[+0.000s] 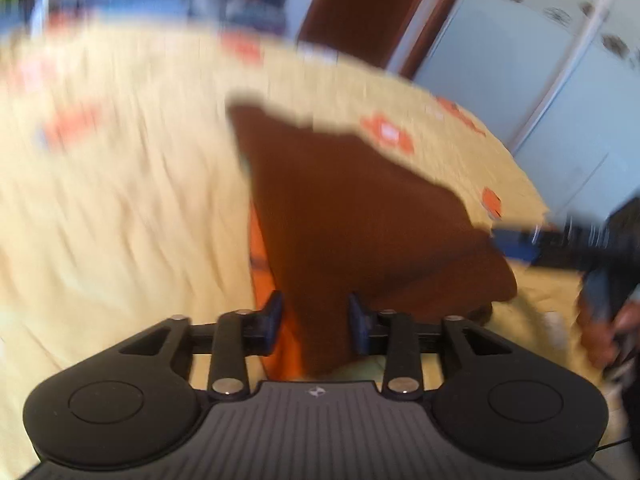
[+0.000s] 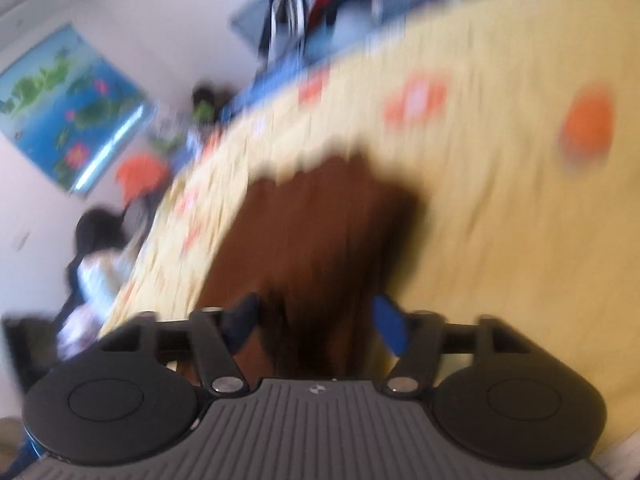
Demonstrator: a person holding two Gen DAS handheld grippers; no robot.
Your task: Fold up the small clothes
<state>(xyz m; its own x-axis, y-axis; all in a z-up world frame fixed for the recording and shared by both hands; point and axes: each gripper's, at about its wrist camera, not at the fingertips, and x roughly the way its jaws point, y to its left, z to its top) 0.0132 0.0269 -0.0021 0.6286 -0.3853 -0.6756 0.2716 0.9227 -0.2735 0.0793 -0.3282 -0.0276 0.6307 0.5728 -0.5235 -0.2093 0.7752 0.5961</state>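
A brown garment (image 1: pixel 360 200) lies spread on the cream bedcover (image 1: pixel 120 200), with an orange layer (image 1: pixel 260 248) showing along its left edge. My left gripper (image 1: pixel 316 318) hovers at its near end. The fingers stand apart with a strip of the brown cloth running between them, and a gap shows beside the left finger (image 1: pixel 274 316). In the right wrist view the same brown garment (image 2: pixel 320 240) lies under my right gripper (image 2: pixel 316 322), whose blue-padded fingers (image 2: pixel 390 328) are wide apart over the cloth. Both views are motion-blurred.
The bedcover (image 2: pixel 500 220) has orange flower prints. A brown door (image 1: pixel 360 8) and pale wardrobe (image 1: pixel 520 80) stand beyond the bed. A hand on a dark blurred tool (image 1: pixel 608 280) is at the right. A person (image 2: pixel 96 260) sits left of the bed, under a poster (image 2: pixel 68 108).
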